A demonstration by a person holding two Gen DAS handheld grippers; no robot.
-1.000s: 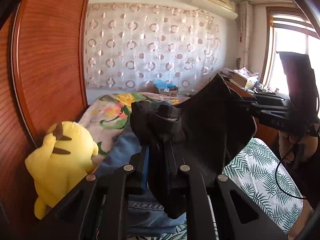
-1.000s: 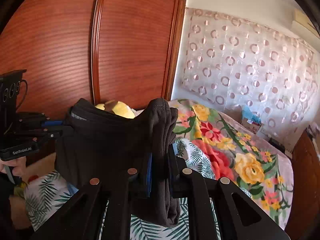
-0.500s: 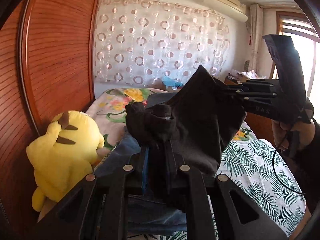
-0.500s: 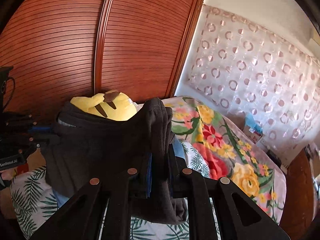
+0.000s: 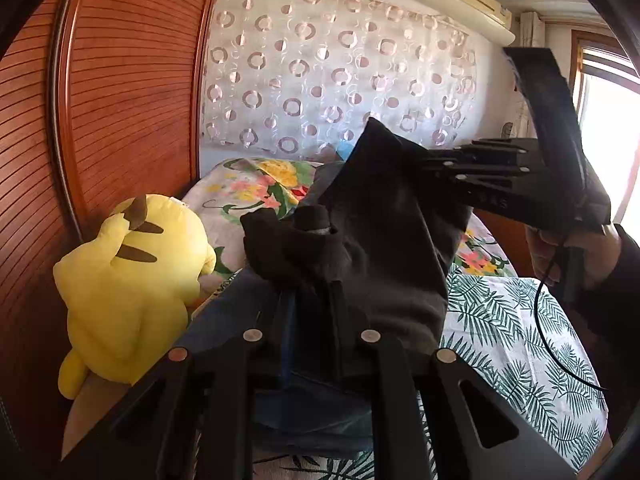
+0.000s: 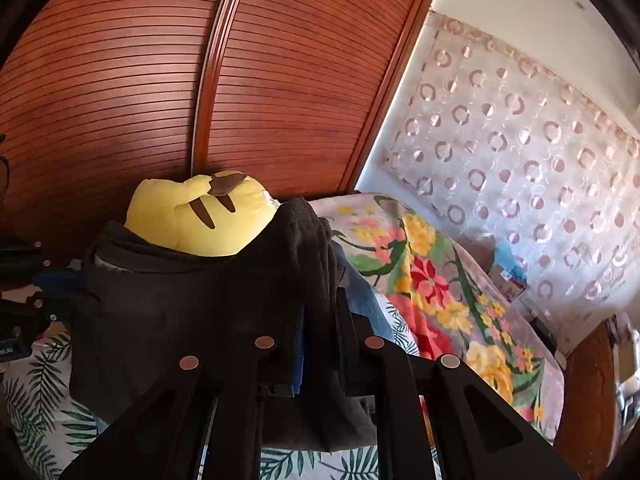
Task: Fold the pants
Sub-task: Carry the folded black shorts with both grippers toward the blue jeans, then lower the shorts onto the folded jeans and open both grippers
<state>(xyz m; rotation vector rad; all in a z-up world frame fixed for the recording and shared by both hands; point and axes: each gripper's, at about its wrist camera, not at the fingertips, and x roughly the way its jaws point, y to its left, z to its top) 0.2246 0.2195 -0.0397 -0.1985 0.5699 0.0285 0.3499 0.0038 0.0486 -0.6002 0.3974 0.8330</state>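
While the yellow Pikachu plush (image 5: 128,288) sits against the slatted wooden wardrobe door (image 5: 120,92) at the far left of the bed, the left tool (image 5: 308,300) is clamped narrow on a bunched edge of the dark pants (image 5: 384,232), which hang in the air above the bed, just right of the plush. Under the pants lies a folded pair of blue jeans (image 5: 312,420), resting on the palm-leaf sheet (image 5: 512,336) right of the plush. Farther right, the same pants stretch up to the right tool (image 5: 432,168), whose fingers pinch the cloth at its raised corner, gripped by a hand (image 5: 568,248). Seen from the right wrist, the right tool (image 6: 320,320) is closed narrow on a thick fold of the pants (image 6: 192,312), with the plush (image 6: 200,216) showing just behind the cloth and a floral blanket (image 6: 440,288) spread to the right of the plush, before a circle-patterned curtain (image 6: 520,152).
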